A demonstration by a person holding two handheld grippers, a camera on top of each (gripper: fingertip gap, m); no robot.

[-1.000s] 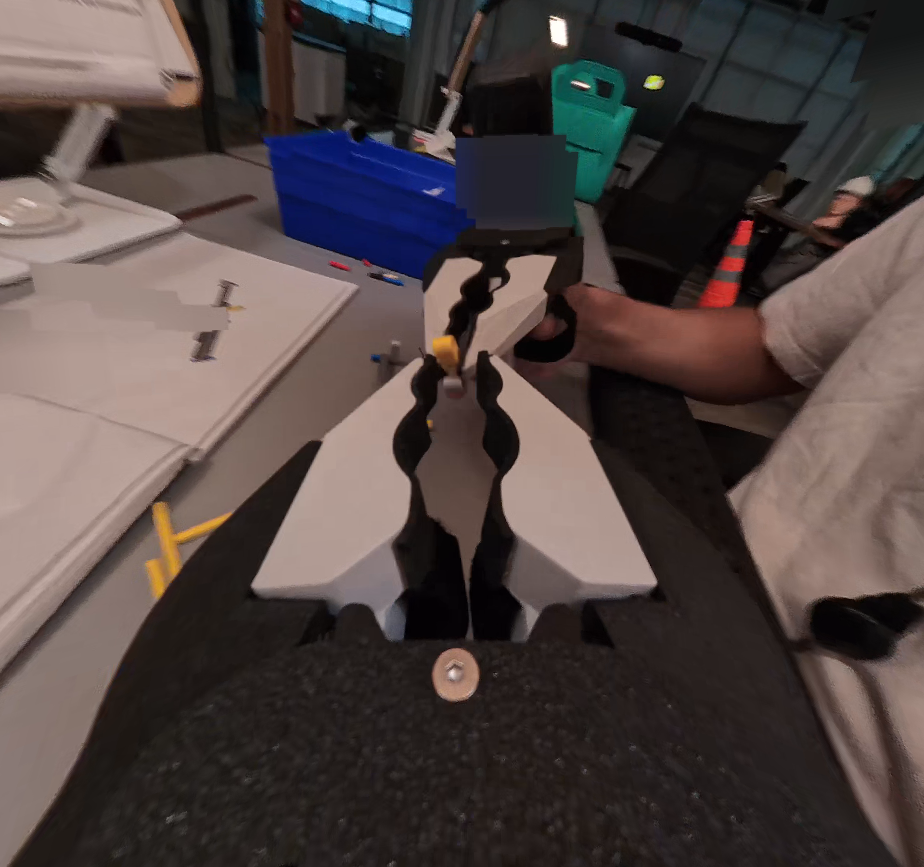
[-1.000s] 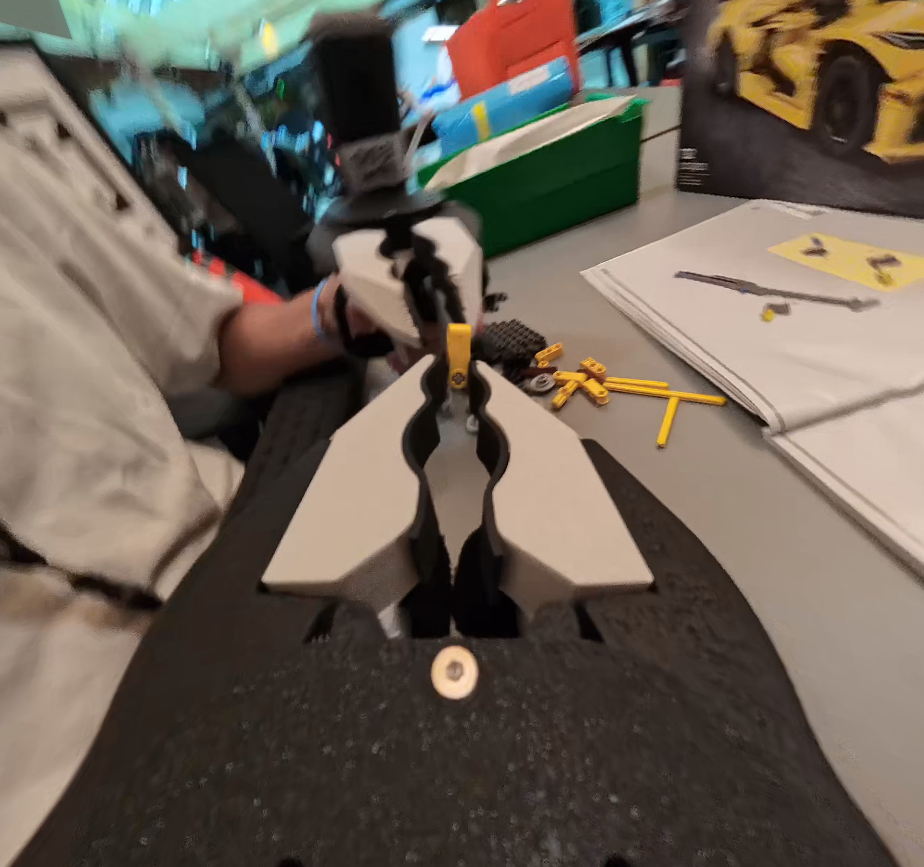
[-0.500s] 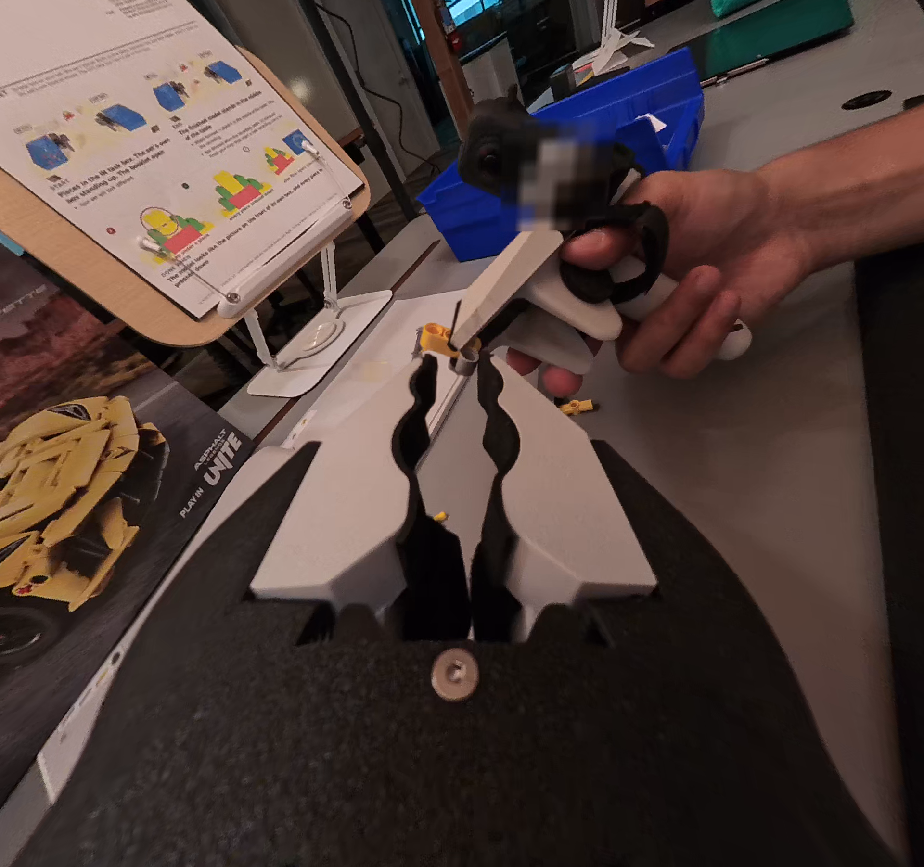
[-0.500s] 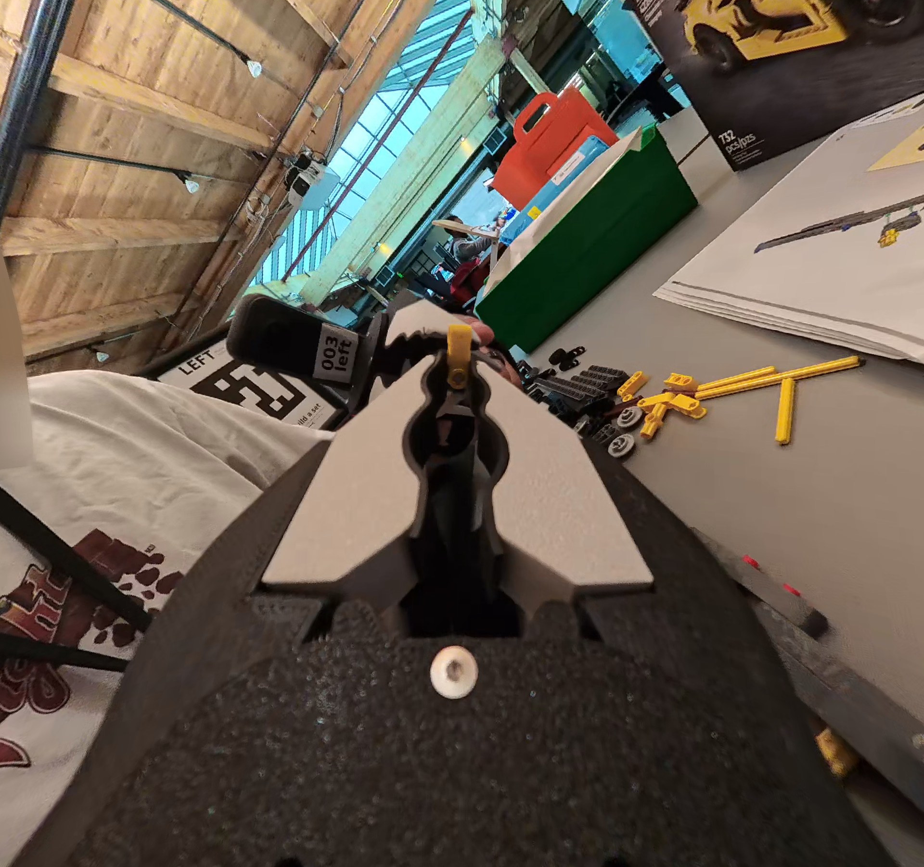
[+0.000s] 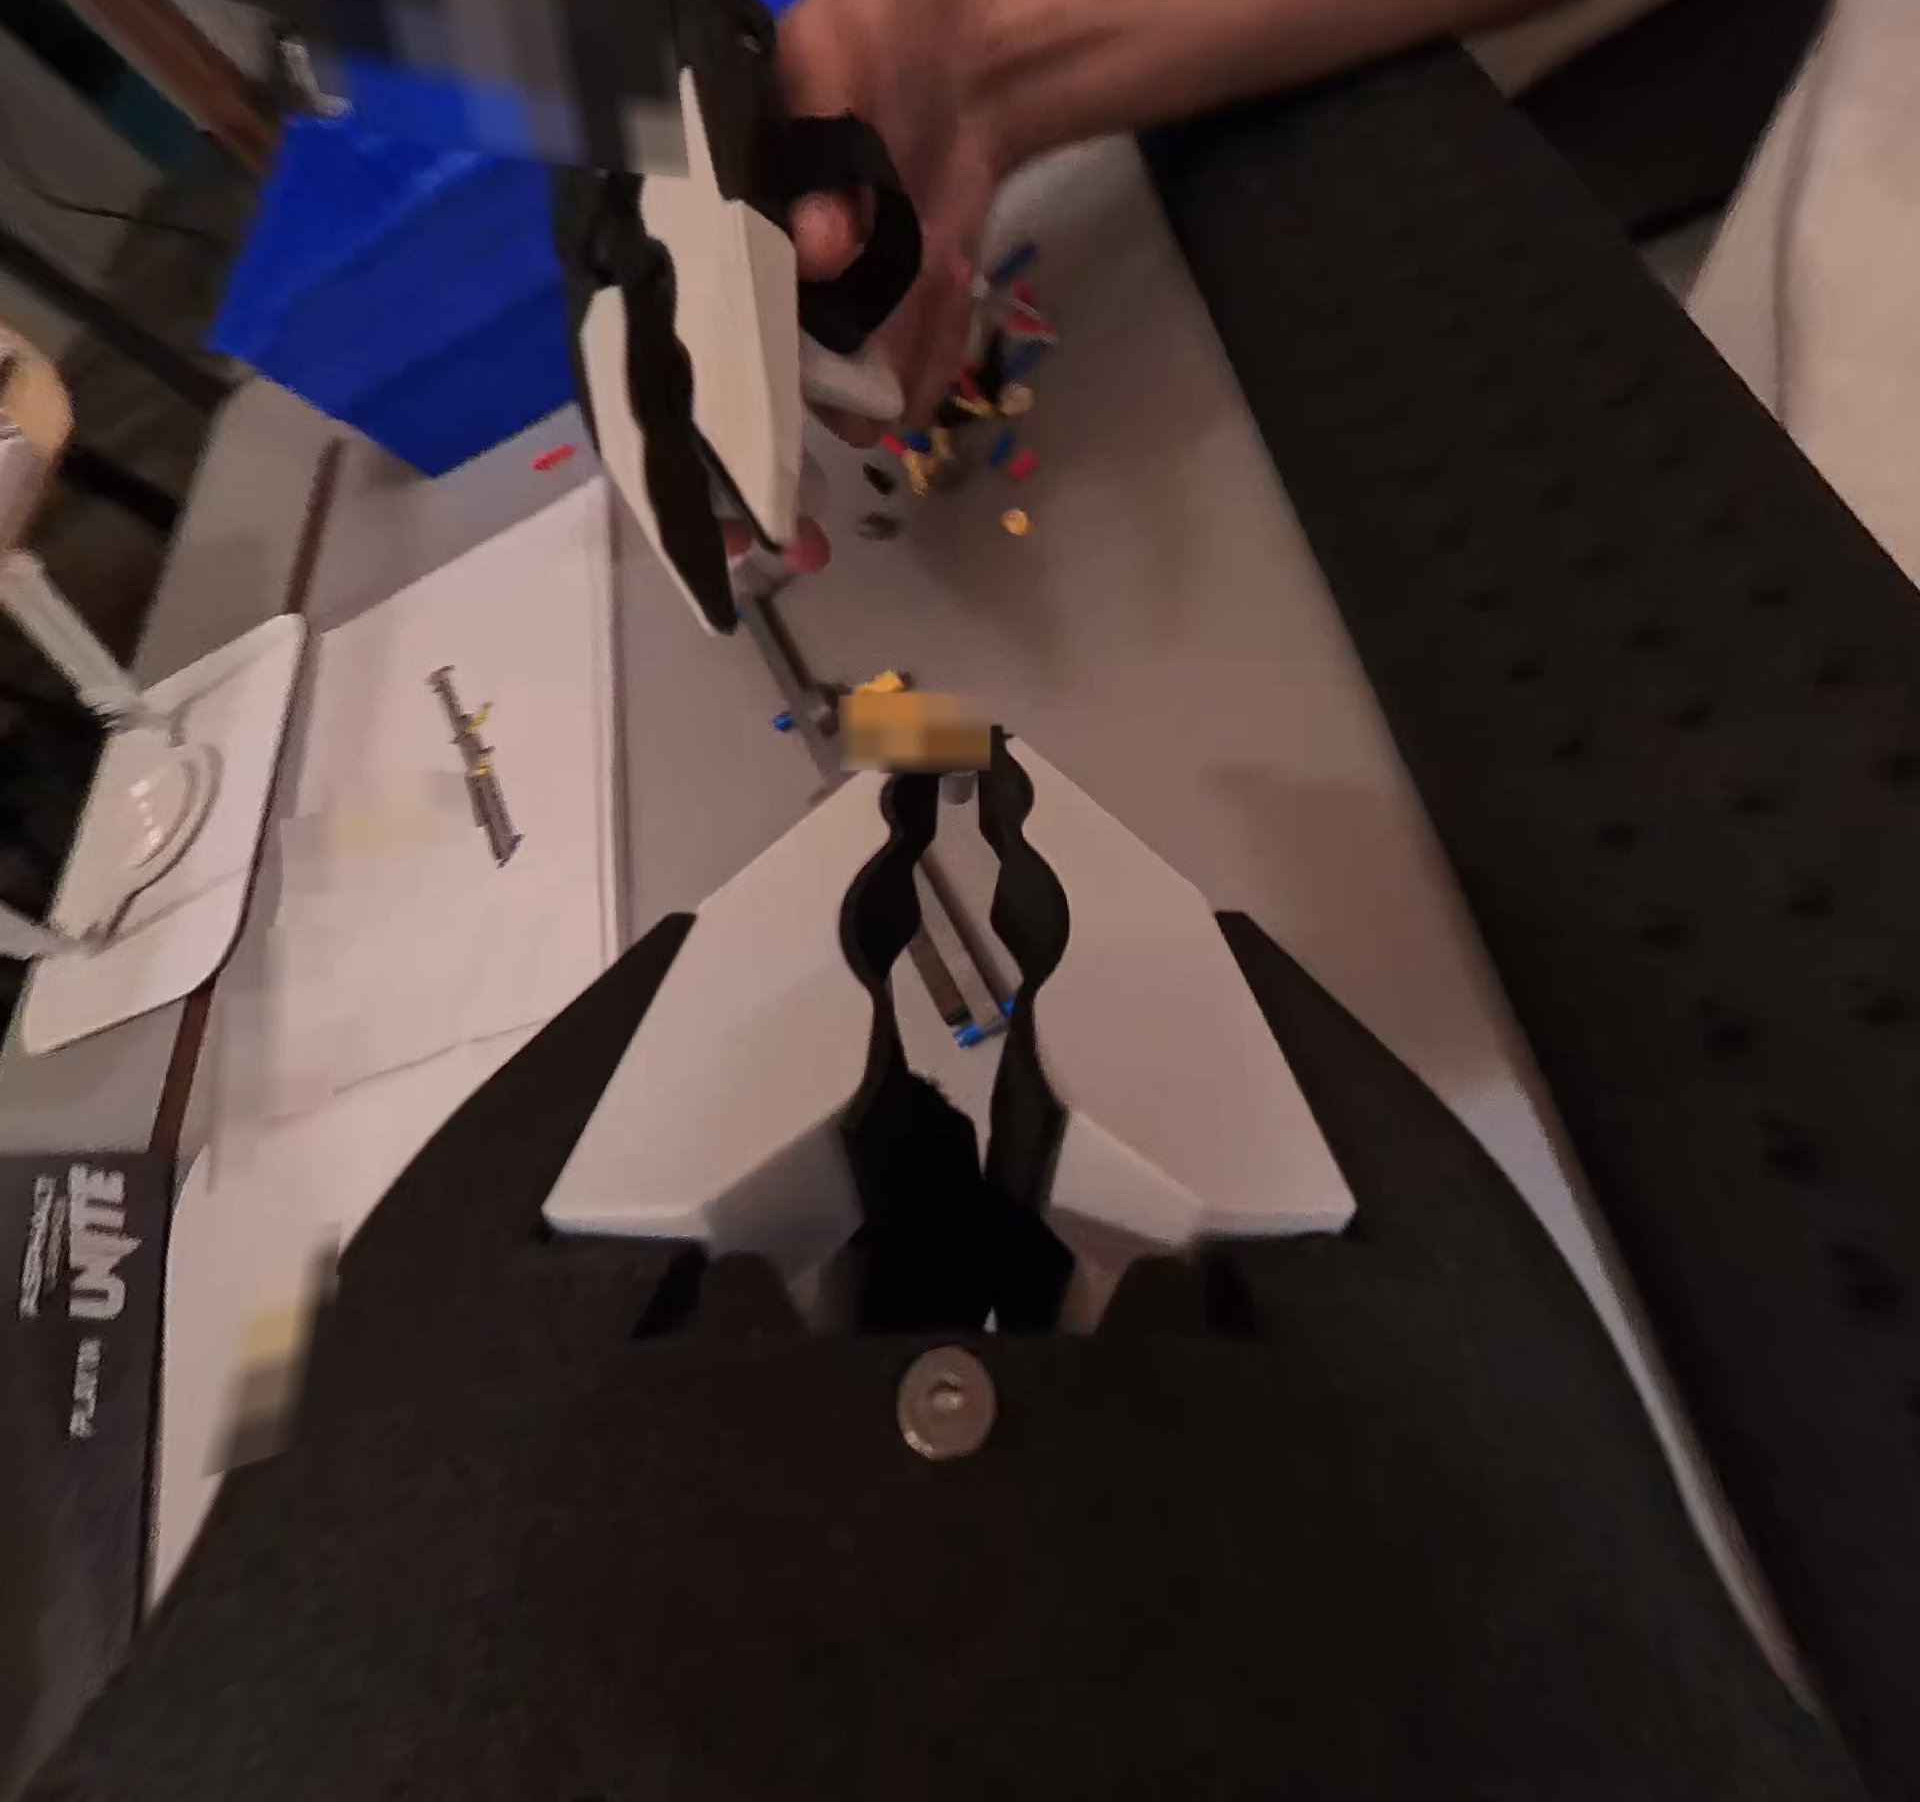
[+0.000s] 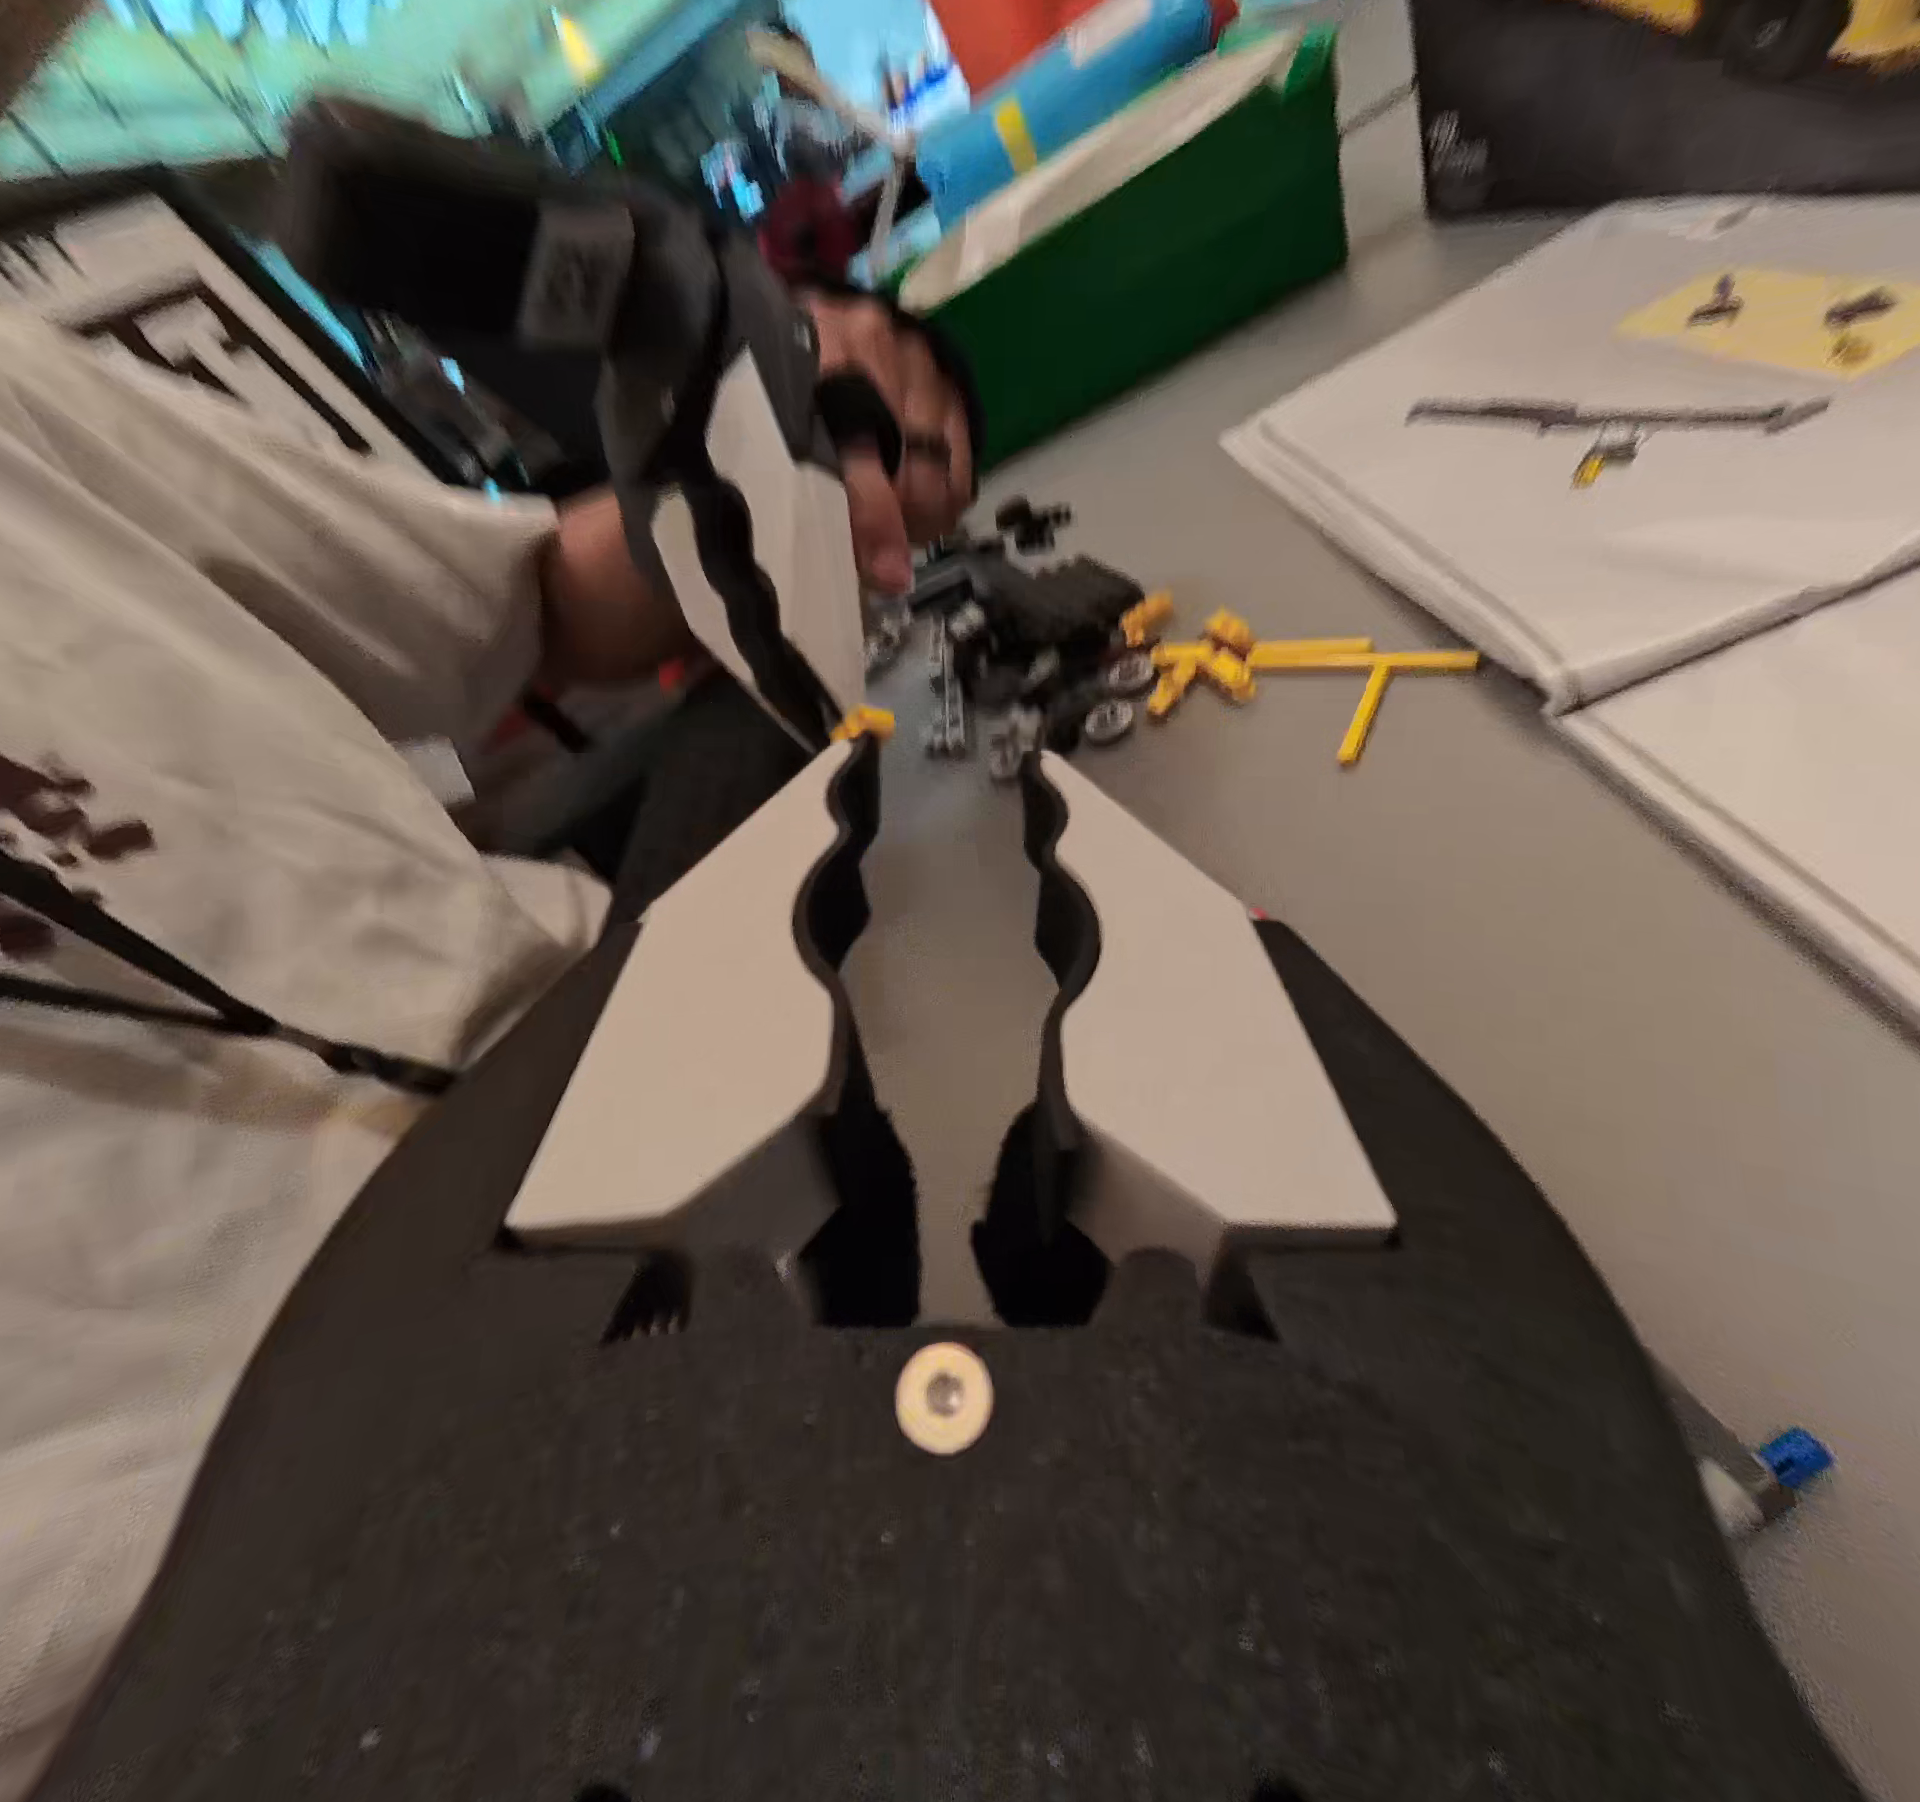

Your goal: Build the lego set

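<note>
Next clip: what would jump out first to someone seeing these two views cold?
The two grippers meeting tip to tip over the grey table: the left gripper pinches a small yellow piece, while the right gripper stands open beside it. Next, the heap of black and yellow parts just beyond, and the blue bin at the table's far left.

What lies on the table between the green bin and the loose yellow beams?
A heap of black lego pieces, with small wheels at its near edge, lies between the green bin and the yellow beams. The right wrist view shows it.
</note>
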